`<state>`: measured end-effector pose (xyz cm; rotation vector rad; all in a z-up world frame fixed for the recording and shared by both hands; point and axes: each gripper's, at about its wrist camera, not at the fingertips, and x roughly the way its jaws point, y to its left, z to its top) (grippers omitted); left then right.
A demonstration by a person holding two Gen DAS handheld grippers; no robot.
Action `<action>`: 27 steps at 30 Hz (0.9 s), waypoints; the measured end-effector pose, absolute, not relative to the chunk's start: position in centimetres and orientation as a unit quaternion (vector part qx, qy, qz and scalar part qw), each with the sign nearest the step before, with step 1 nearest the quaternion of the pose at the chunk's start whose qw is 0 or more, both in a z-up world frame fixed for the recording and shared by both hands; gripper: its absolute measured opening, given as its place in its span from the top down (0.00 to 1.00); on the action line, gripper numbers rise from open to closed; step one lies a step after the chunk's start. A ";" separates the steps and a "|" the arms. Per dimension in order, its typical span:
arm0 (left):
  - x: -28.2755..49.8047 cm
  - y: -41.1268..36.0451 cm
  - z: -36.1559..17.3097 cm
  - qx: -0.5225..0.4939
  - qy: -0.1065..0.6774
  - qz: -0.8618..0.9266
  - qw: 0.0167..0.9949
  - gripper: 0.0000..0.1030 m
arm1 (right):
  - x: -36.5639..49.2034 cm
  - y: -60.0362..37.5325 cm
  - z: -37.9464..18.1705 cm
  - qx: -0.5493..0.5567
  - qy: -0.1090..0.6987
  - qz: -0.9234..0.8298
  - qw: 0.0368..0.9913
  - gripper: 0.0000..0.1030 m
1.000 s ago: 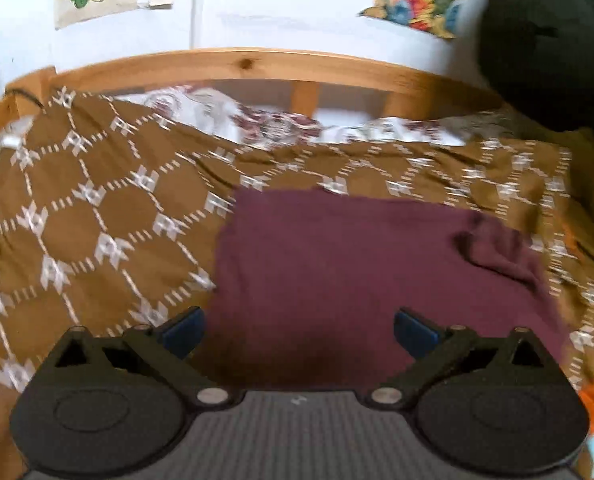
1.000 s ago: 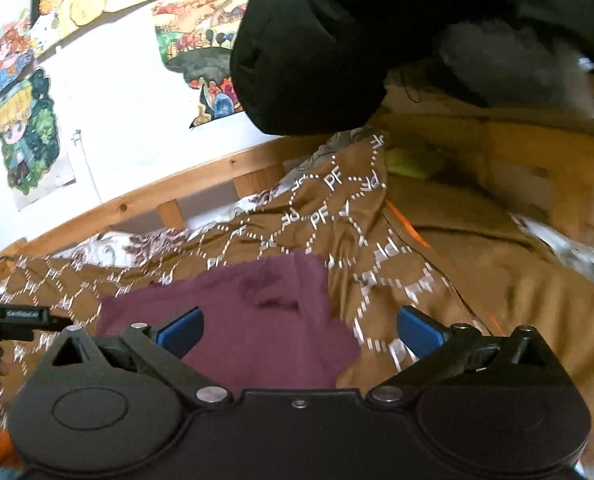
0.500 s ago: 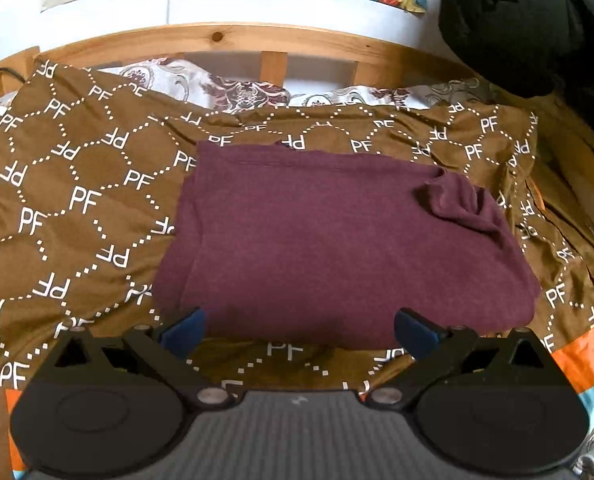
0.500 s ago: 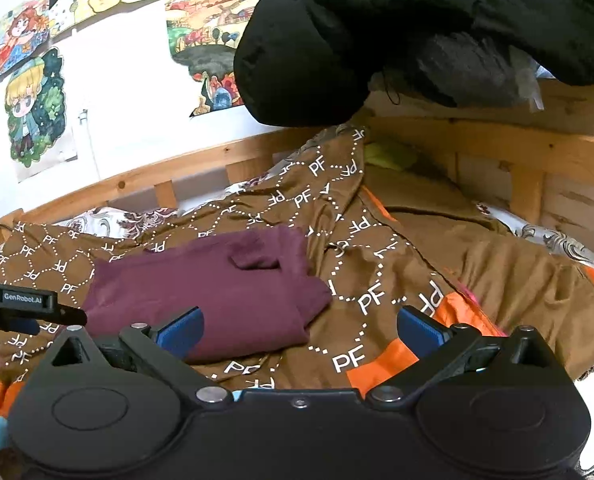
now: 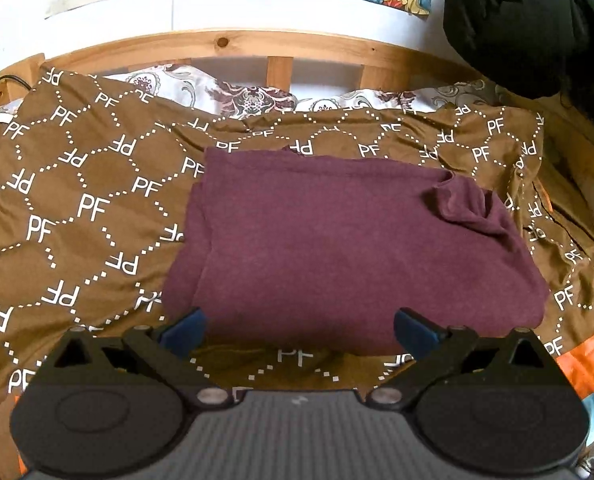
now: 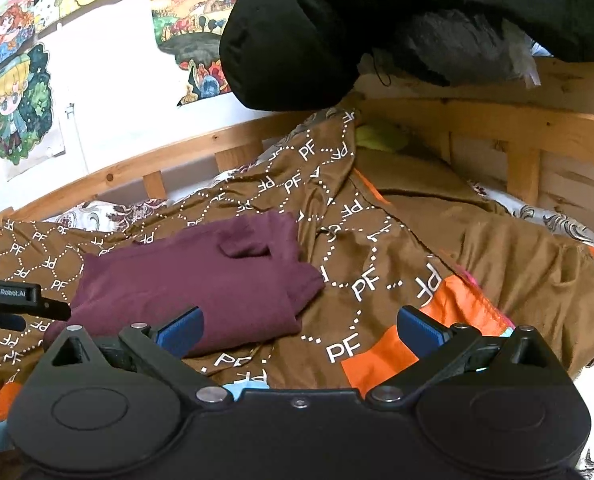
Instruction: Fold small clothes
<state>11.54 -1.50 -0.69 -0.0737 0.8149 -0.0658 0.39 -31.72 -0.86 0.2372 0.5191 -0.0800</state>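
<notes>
The folded maroon knit garment (image 5: pixel 349 248) lies flat on the brown PF-patterned bedspread (image 5: pixel 77 208), both the left gripper (image 5: pixel 299 326) and right gripper (image 6: pixel 297 326) wide open and empty, so folding looks nearly finished, perhaps needing its bunched corner smoothed.

Black claw (image 5: pixel 299 326), blue pads (image 5: pixel 185 326), silver screws.

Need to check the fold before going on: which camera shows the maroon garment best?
The left wrist view: the maroon garment fills the centre, all edges visible, bunched fold at its right. The right wrist view shows it obliquely at left, its near edge partly behind that gripper's finger.
</notes>
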 end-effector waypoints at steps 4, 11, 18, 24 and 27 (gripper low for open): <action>11.1 -1.4 -0.4 -0.035 0.390 -0.032 0.920 0.01 | 1.2 -31.7 -1.3 0.116 0.265 -0.035 0.957 0.00; 10.8 -1.8 -0.2 -0.008 0.381 -0.043 0.923 0.01 | 6.2 -31.7 -1.9 0.074 0.285 0.000 0.956 0.00; 12.6 -2.0 -1.4 0.034 0.395 -0.039 0.917 0.01 | 14.3 -31.2 -3.0 0.000 0.262 0.021 0.965 0.00; 14.9 -1.1 -3.1 0.037 0.404 -0.035 0.913 0.01 | 20.6 -29.8 -6.1 -0.055 0.276 0.048 0.958 0.00; 15.8 -0.3 -3.7 0.031 0.409 -0.030 0.912 0.01 | 23.2 -28.9 -7.3 -0.101 0.288 0.062 0.950 0.01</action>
